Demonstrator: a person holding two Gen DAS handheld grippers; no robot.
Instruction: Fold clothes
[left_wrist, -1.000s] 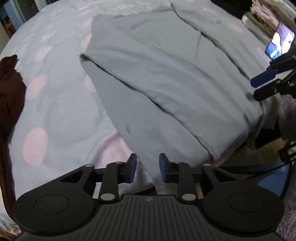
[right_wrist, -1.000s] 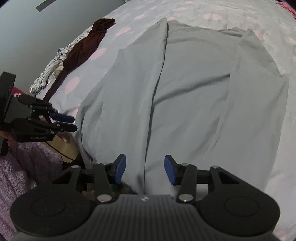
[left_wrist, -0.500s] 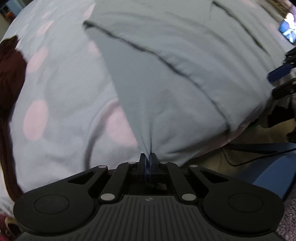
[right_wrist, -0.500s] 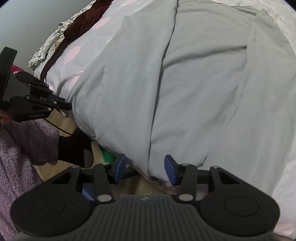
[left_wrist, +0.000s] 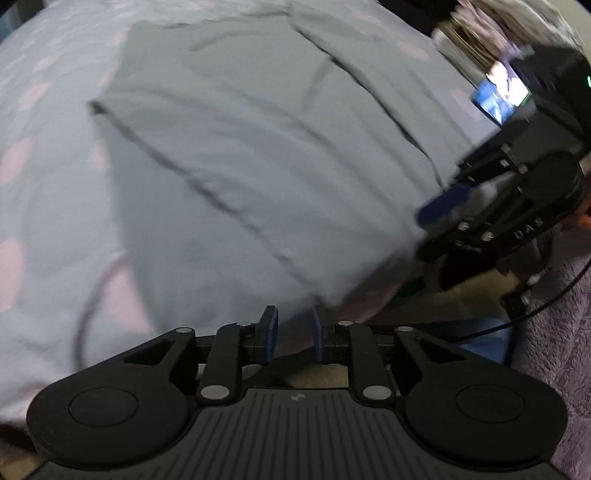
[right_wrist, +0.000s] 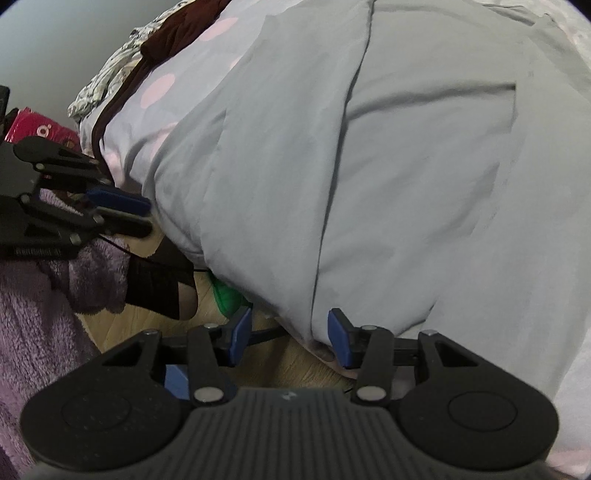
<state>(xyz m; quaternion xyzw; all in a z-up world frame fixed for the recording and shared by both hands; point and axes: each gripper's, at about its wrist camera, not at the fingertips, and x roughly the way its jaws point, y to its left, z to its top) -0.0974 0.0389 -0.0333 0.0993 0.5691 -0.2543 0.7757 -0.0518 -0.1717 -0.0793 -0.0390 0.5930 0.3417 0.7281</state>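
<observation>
A grey garment (left_wrist: 258, 166) lies spread on the bed, its side panels folded inward, and its near hem hangs over the bed's edge. My left gripper (left_wrist: 292, 334) is open with a narrow gap, right at the hem's left part; nothing is pinched between its fingers. In the right wrist view the garment (right_wrist: 406, 166) fills the frame, and my right gripper (right_wrist: 290, 336) stands wide open below the hanging hem, one fold line ending between its fingers. Each gripper shows in the other's view: the right gripper (left_wrist: 443, 206) and the left gripper (right_wrist: 122, 206).
The bedcover (left_wrist: 44, 184) is pale blue with pink dots. A maroon garment (right_wrist: 177, 29) and a patterned cloth (right_wrist: 110, 74) lie at the bed's far left. A lit phone screen (left_wrist: 502, 92) sits far right. Purple fleece (right_wrist: 37, 314), wooden floor (right_wrist: 122, 325) and a green object (right_wrist: 227, 299) are below the edge.
Half a second ago my left gripper was shut on the hem; now it is open and the cloth is free. My right gripper has dropped closer to the hanging hem.
</observation>
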